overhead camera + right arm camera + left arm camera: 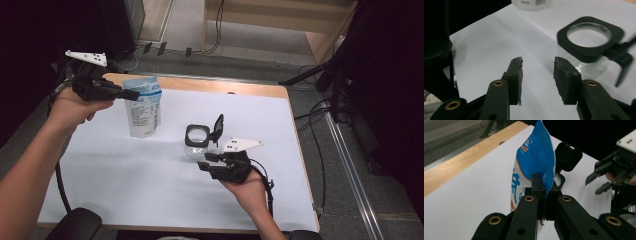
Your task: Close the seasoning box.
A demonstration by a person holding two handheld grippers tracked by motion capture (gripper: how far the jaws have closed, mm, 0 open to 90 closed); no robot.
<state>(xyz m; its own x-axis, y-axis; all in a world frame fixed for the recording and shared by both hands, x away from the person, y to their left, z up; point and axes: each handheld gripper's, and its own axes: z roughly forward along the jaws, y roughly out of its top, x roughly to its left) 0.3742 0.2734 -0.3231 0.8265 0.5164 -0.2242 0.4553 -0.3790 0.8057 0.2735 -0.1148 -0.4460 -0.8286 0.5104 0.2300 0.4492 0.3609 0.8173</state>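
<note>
Left gripper (541,195) has its jaws pinched tight on the top edge of the blue-and-white pouch (143,106) — the pouch stands upright on the white table (125,175), just left of the clear jar (197,141). That pouch looks soft and crinkly, probably light, so the sealed top seam is the sensible place to hold; squeeze lower and it would likely buckle. The jar's black lid (218,127) is flipped up on its hinge, mouth open, and nothing can be made out inside it. Glass or hard plastic, by the look — slippery, best taken at the square black collar. Right gripper (537,72) hovers just in front of the jar, jaws apart, holding nothing.
</note>
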